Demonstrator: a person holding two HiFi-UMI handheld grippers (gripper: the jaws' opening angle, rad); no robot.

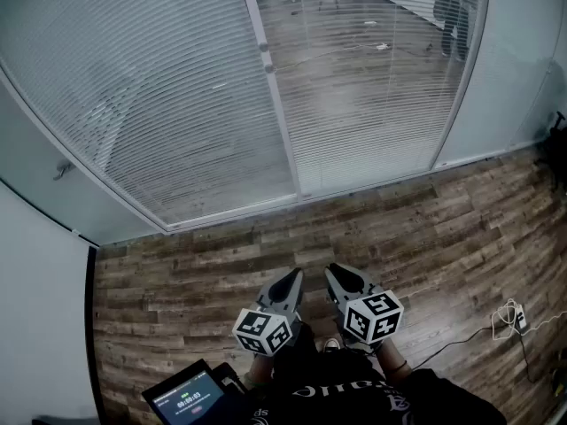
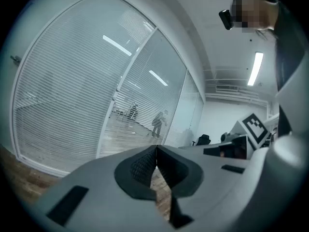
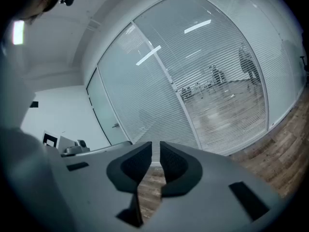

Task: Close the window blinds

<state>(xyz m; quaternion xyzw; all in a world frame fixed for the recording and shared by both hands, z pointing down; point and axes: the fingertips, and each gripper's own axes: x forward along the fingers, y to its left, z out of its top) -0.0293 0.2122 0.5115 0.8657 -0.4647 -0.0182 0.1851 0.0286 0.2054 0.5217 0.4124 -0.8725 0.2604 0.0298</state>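
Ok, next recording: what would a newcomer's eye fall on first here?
Slatted window blinds fill the upper head view: the left blind looks nearly shut, while the right blind lets a room and a person beyond show through. Low in the middle, the left hand-held gripper and the right hand-held gripper sit side by side over the wooden floor, holding nothing, well short of the blinds.

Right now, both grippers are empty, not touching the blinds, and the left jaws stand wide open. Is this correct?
Not quite. The left gripper has its jaws shut, tips together, as the left gripper view shows. The rest holds: it and the right gripper are empty and clear of the blinds.
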